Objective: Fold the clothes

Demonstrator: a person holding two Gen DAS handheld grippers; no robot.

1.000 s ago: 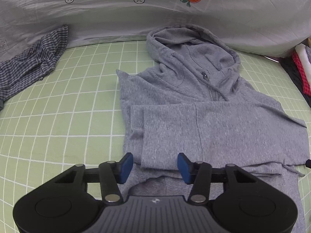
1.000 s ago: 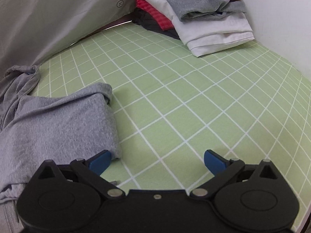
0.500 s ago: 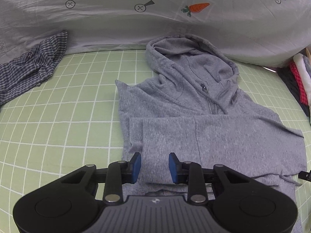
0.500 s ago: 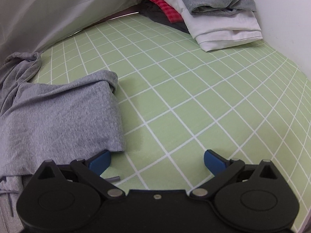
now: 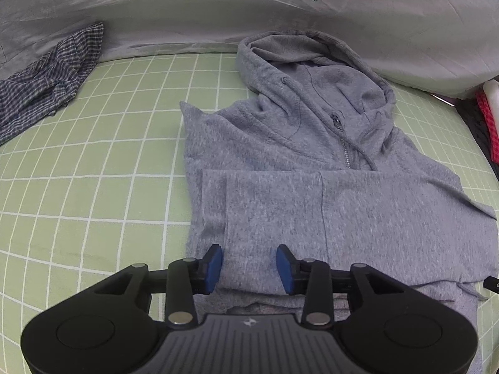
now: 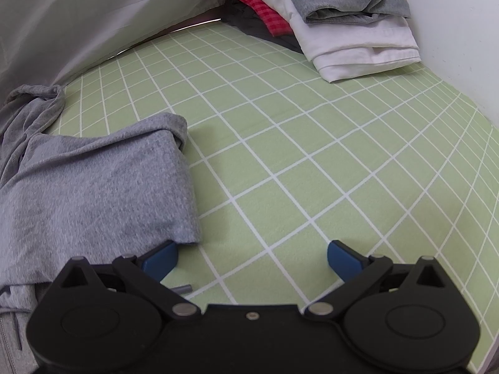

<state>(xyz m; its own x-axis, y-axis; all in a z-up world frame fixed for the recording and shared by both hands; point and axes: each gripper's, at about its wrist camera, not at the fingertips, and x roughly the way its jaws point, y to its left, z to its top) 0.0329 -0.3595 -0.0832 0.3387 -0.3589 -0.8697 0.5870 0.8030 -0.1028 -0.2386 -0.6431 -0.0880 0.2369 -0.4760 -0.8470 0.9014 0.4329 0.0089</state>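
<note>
A grey zip hoodie (image 5: 312, 162) lies face up on the green checked sheet (image 5: 93, 187), hood toward the back, with a sleeve folded across its body. My left gripper (image 5: 249, 263) hovers over the hoodie's lower left part, its blue pads a short way apart with grey cloth showing between them; nothing is pinched. In the right wrist view the hoodie's right edge (image 6: 103, 187) lies at the left. My right gripper (image 6: 251, 257) is wide open and empty, its left pad (image 6: 159, 260) at the folded edge, a drawstring tip beside it.
A dark plaid garment (image 5: 46, 84) lies at the back left. A grey carrot-print duvet (image 5: 249, 9) runs along the back. A stack of folded clothes (image 6: 336, 28) sits at the back right beside a white wall (image 6: 461, 31).
The left gripper narrowed its pads from a second ago, then opened a little, and shifted slightly up over the hoodie. The right gripper stayed wide open and moved slightly forward along the hoodie's edge.
</note>
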